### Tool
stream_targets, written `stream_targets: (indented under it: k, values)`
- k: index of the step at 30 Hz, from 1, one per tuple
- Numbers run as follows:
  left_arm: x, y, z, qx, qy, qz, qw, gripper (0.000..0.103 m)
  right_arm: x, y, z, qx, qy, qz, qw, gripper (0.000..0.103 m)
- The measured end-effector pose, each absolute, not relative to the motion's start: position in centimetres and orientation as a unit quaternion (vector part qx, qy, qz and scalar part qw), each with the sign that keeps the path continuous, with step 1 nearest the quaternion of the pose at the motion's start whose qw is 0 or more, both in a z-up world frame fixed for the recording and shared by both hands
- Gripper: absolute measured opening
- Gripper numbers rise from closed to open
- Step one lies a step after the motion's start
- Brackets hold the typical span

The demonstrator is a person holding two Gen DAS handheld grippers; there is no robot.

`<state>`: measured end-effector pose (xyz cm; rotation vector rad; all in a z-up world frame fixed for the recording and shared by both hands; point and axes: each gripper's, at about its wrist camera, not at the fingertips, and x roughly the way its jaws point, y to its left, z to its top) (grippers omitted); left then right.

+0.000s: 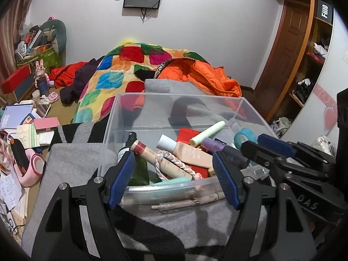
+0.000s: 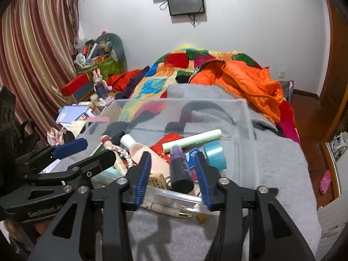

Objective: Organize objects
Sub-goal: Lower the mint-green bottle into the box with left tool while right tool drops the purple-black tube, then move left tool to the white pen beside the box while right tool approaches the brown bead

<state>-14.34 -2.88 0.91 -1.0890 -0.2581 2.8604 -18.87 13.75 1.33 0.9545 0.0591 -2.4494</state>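
A clear plastic box (image 1: pixel 121 113) (image 2: pixel 248 117) sits on a grey blanket and holds several small items. Among them are a pale green tube (image 1: pixel 206 133) (image 2: pixel 191 140), a teal tape roll (image 1: pixel 244 137) (image 2: pixel 214 152), a beige tube with a white cap (image 1: pixel 187 150) and a braided cord (image 1: pixel 174 161). My left gripper (image 1: pixel 174 178) (image 2: pixel 87 152) is open over the box's near rim and holds nothing. My right gripper (image 2: pixel 174 176) (image 1: pixel 253 142) is open around a purple and black bottle (image 2: pixel 180 169) (image 1: pixel 228 152). There is a gap between that bottle and the left pad.
Two pens (image 1: pixel 180 204) (image 2: pixel 167 208) lie on the grey blanket (image 2: pixel 271 163) just in front of the box. Behind it are a colourful quilt (image 1: pixel 113 74) and an orange jacket (image 1: pixel 206 76). Books, papers and a pink object (image 1: pixel 32 169) crowd the left side.
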Motion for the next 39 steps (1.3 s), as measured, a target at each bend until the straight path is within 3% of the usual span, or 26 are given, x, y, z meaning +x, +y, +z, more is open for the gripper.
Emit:
stream_targets:
  k: [8, 17, 30, 34, 39]
  values:
    - [-12.3, -2.8, 2.5, -0.338, -0.088, 0.936, 0.036, 0.074, -16.7, 15.8, 3.2, 0.323, 0.015, -0.913, 0.248, 0.060]
    - [-10.0, -2.6, 2.7, -0.332, -0.082, 0.939, 0.029, 0.074, -14.6, 17.9, 3.5, 0.308, 0.025, -0.924, 0.224, 0.060]
    - [-10.8, -2.0, -3.0, -0.404, -0.065, 0.912, 0.030, 0.075, -15.1, 19.4, -2.0, 0.384, 0.017, -0.896, 0.224, 0.060]
    - [-11.3, -2.0, -4.0, -0.416, -0.062, 0.907, 0.030, 0.075, -15.2, 18.8, -3.3, 0.397, 0.029, -0.887, 0.233, 0.055]
    - [-12.3, -2.0, -4.5, -0.429, -0.071, 0.899, 0.043, 0.075, -16.4, 18.3, -4.1, 0.420, 0.025, -0.876, 0.235, 0.037]
